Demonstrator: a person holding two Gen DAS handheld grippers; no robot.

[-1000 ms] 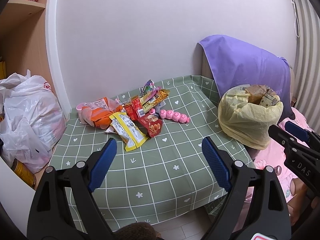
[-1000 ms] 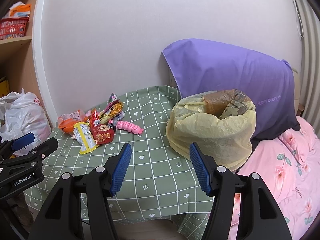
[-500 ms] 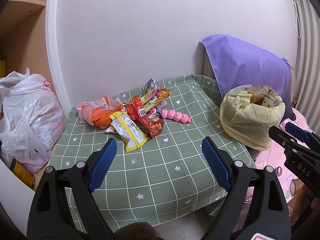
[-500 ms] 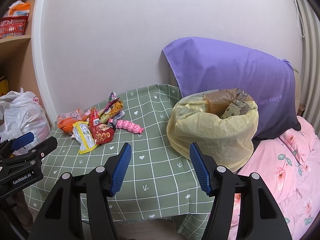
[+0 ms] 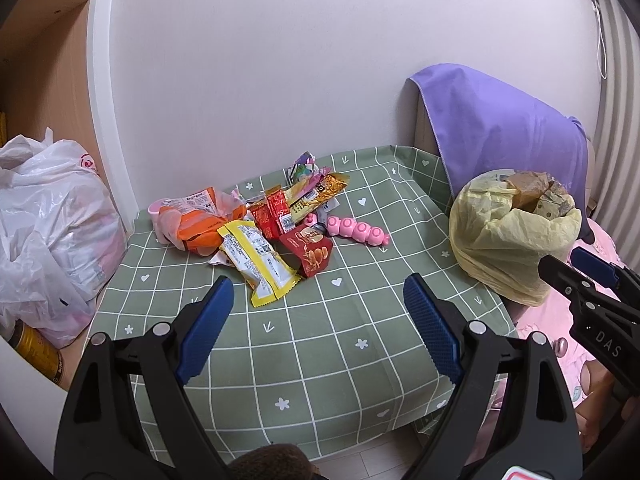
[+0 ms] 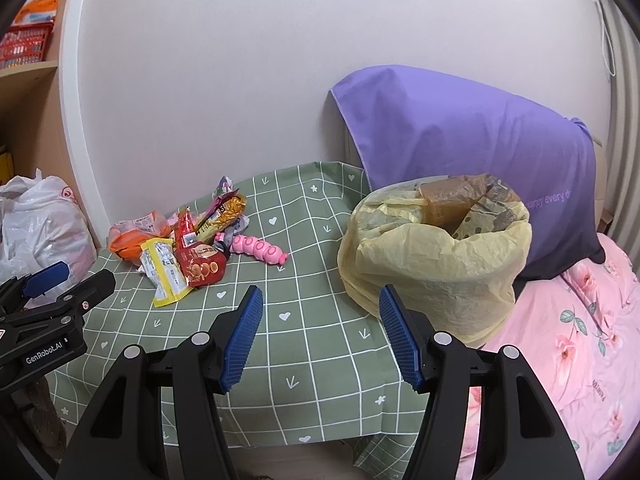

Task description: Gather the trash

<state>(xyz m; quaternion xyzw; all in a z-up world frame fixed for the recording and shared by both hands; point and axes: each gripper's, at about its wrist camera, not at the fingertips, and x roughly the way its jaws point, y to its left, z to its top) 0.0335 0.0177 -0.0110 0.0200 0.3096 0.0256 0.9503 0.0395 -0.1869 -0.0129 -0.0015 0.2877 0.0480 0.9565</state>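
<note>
Pillow lettering only in right view; yellow can, left.

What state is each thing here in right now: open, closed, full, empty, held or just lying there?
Left gripper: open, holding nothing.
Right gripper: open, holding nothing.
Yellow trash bag: open at the top, paper scraps inside.
Yellow snack wrapper: lying loose on the table.
Red snack wrapper: lying loose, crumpled.
Orange snack bag: lying loose, crumpled.
Pink toy: lying on its side.
White plastic bag: bulging; contents unclear.
</note>
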